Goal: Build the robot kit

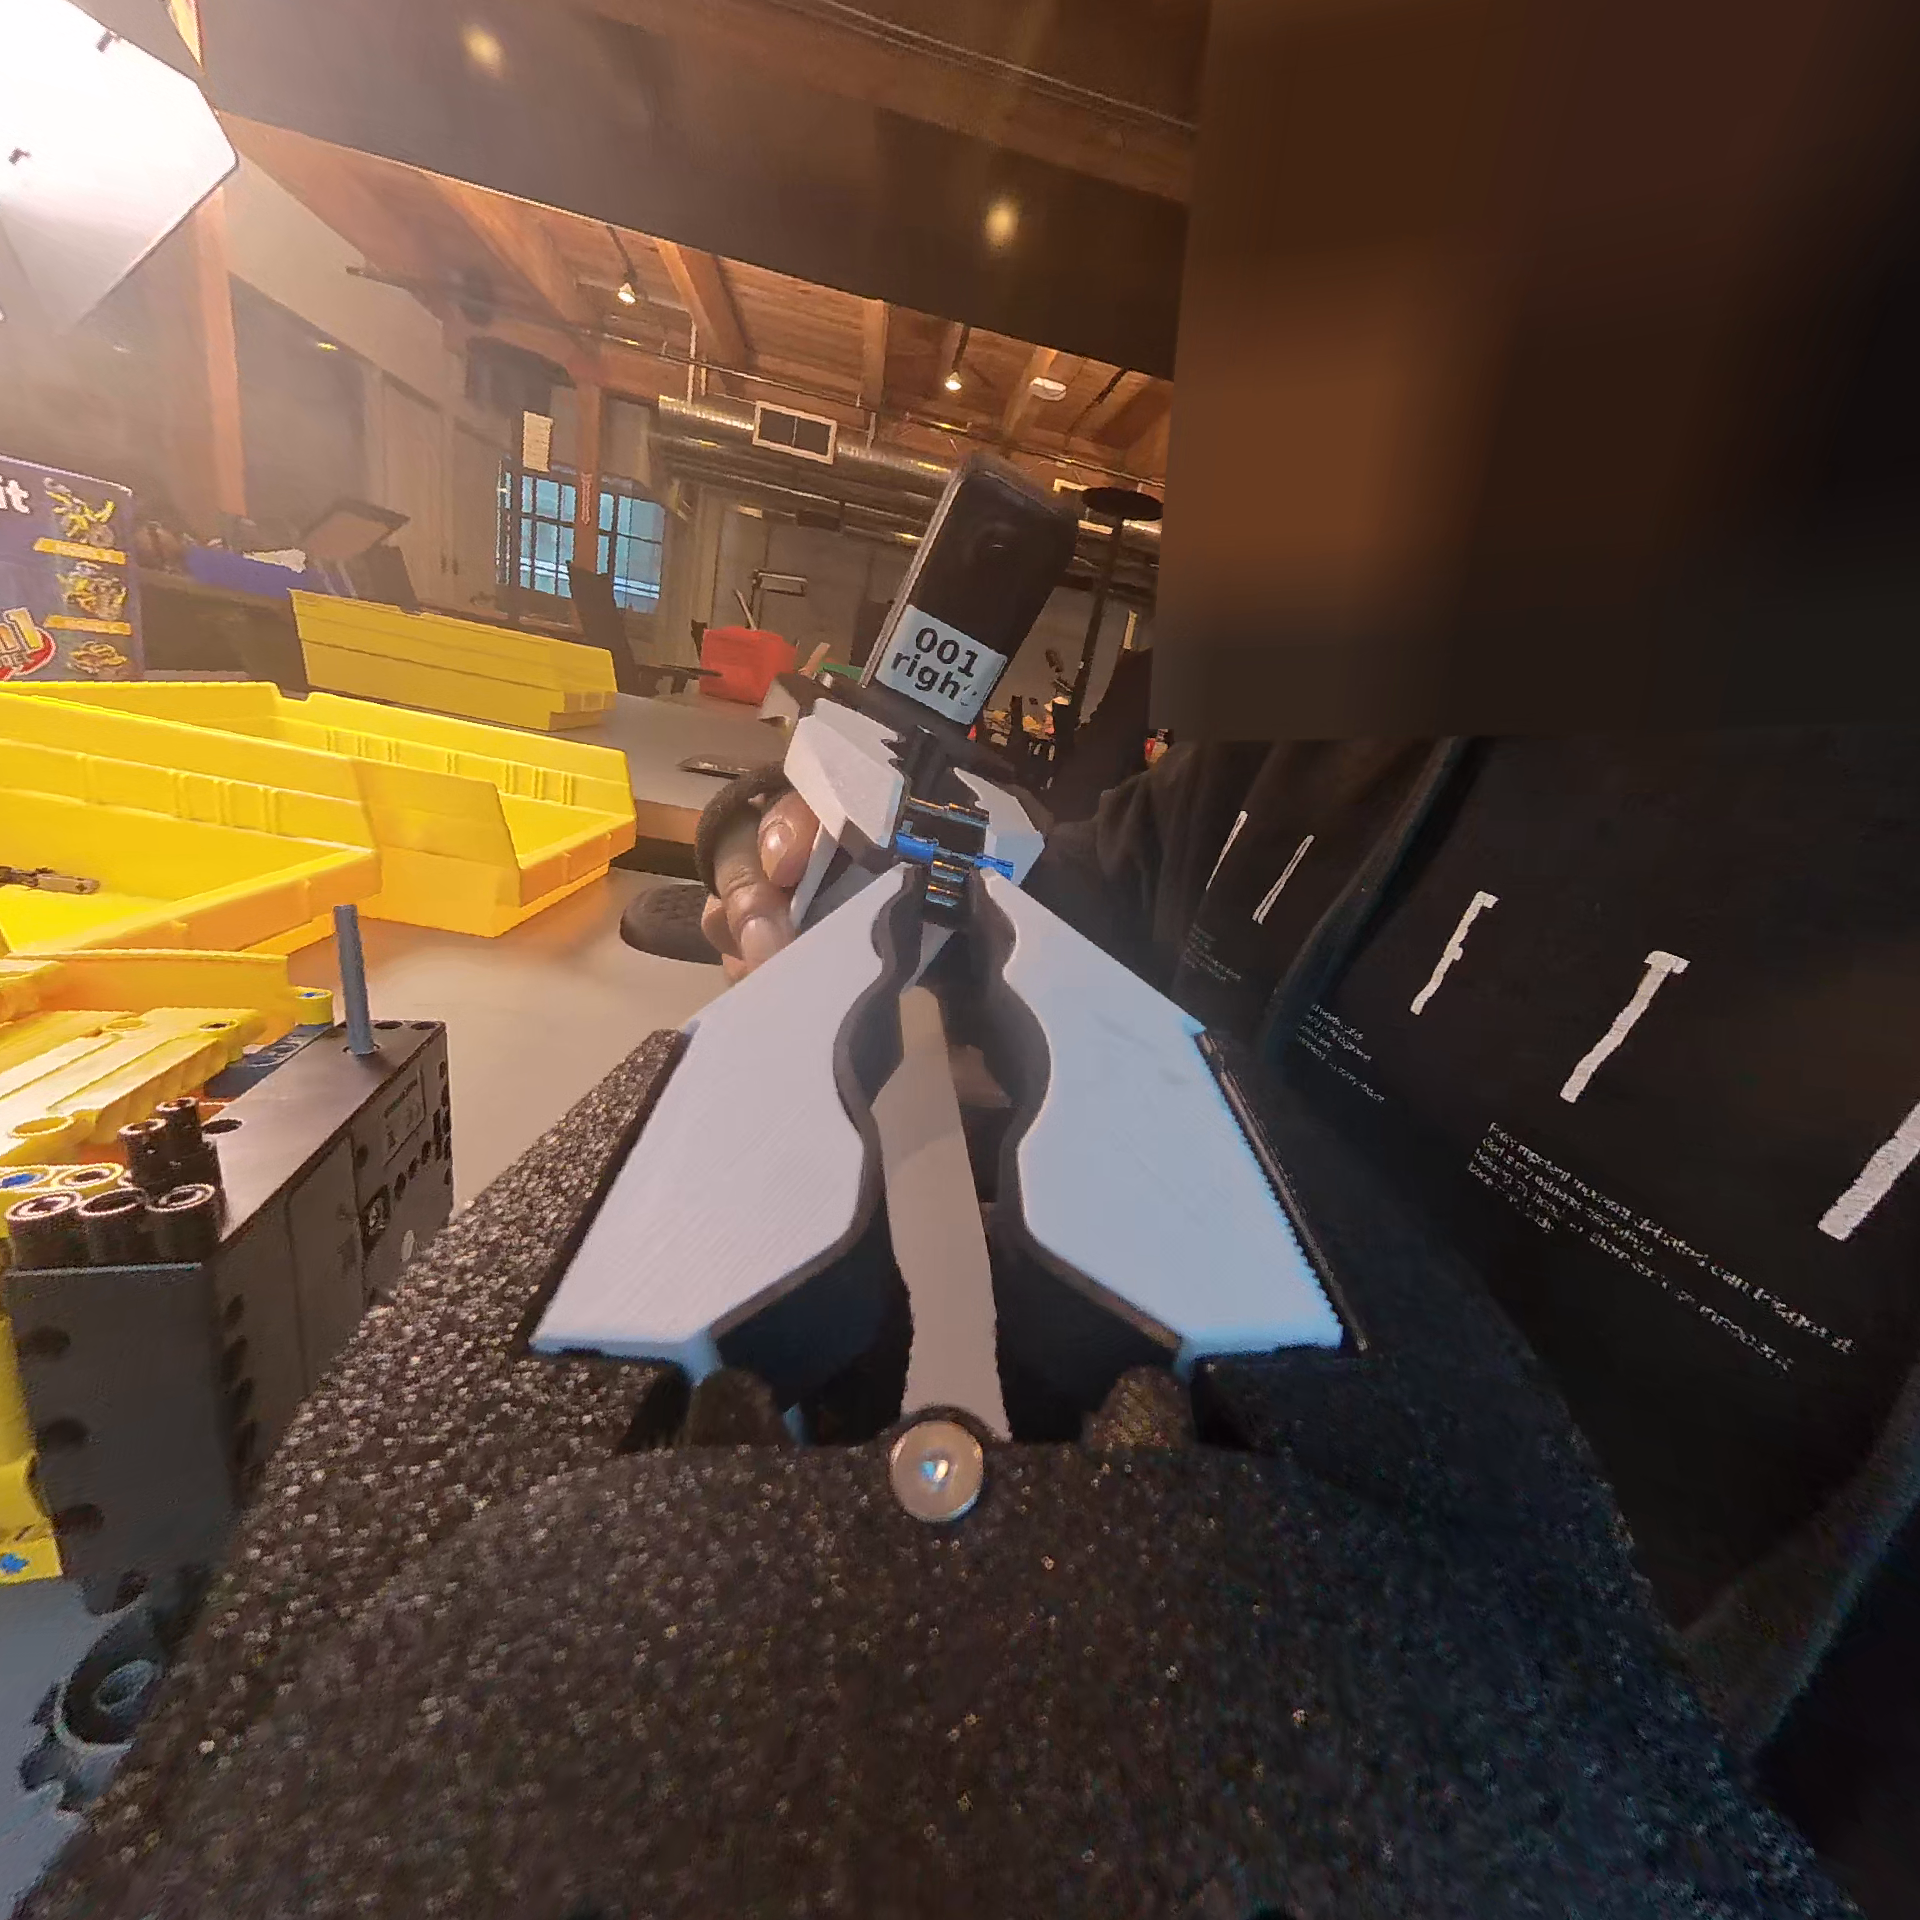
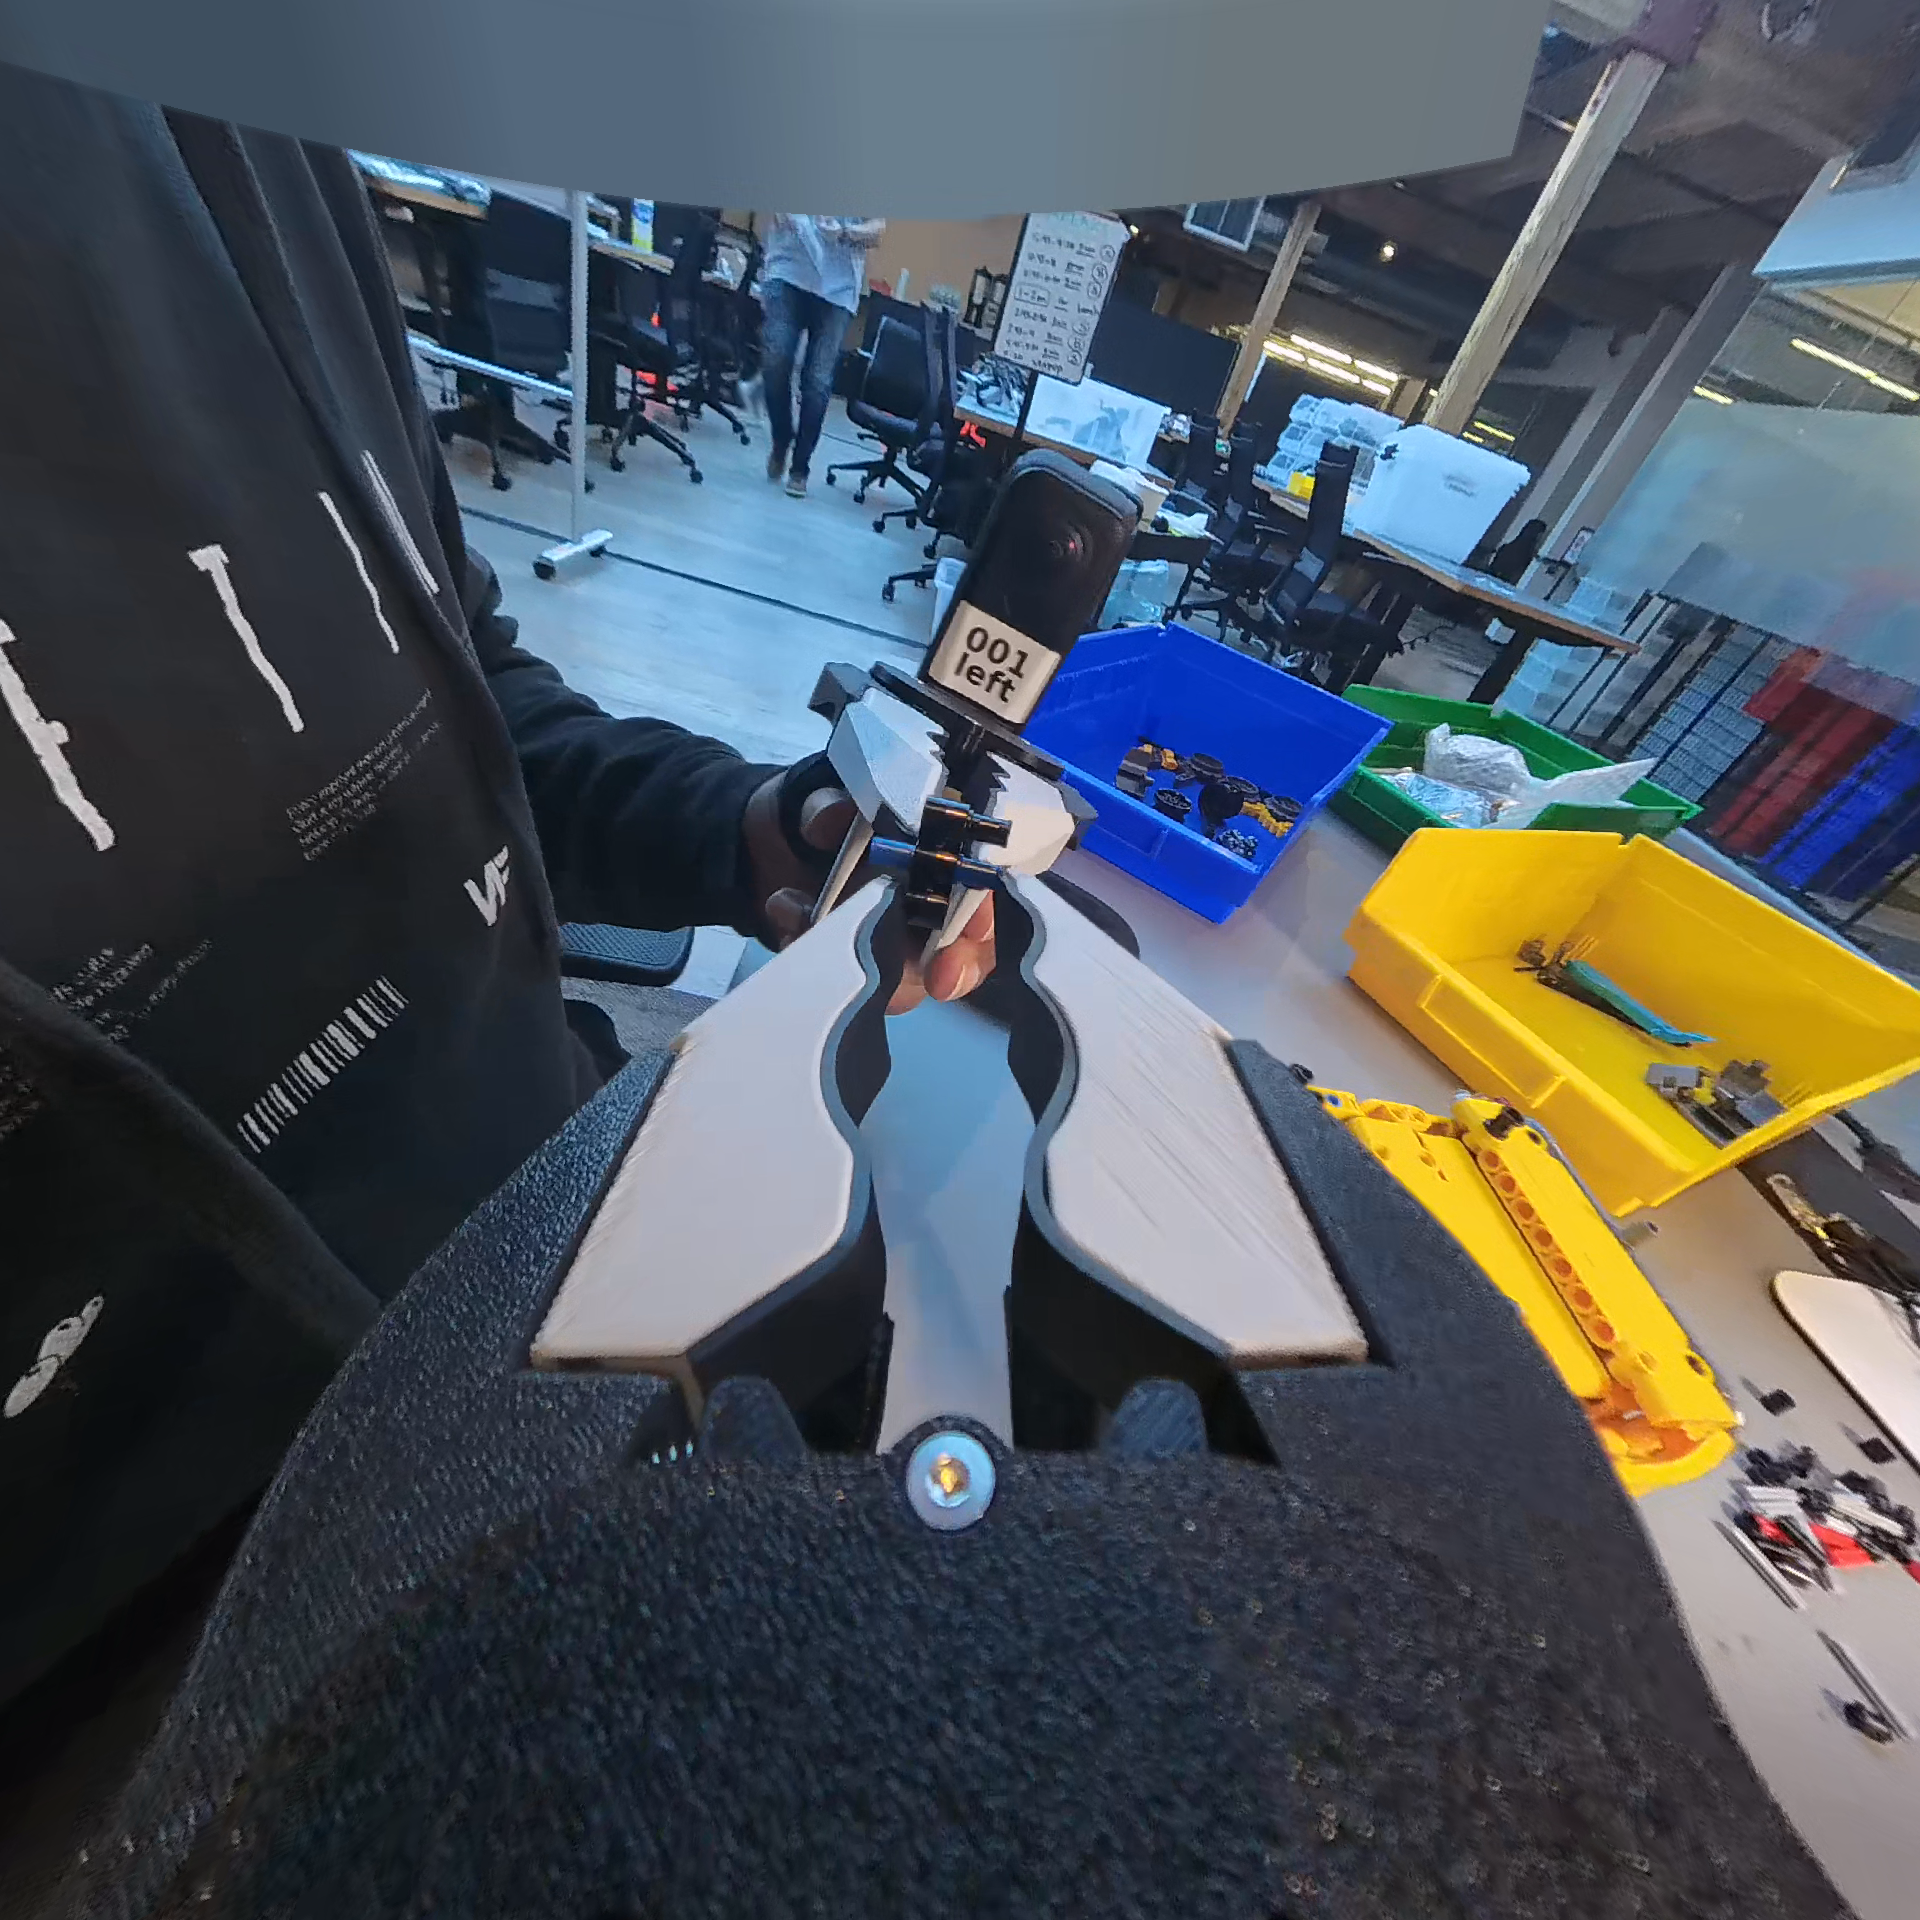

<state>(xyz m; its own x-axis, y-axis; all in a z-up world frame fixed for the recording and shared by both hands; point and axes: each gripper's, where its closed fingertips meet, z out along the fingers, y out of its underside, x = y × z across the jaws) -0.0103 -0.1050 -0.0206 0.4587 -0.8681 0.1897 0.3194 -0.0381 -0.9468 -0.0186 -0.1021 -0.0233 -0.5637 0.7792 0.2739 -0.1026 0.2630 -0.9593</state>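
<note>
Open workshop, timber ceiling, office chairs behind; grey worktop carrying yellow plastic bins, a blue plastic bin of small dark parts, a green bin with clear bags.

Both tools are raised off the table in front of the person's black printed sweatshirt, tips facing each other.

Left gripper: white fingers nearly closed, tips converging on a small black toy-brick connector piece with blue pins. Right gripper: same narrow setting, tips on that same black-and-blue piece. So it sits mid-air between the two, pinched from both sides. Which one actually bears the load, can't tell.

On the table: yellow perforated building beams assembly beside the right tool, loose black and red bits near it; black blocky module with a grey upright axle beside the left.

Piece reads as partly built: pins seated, nothing joined to the yellow assembly.
</note>
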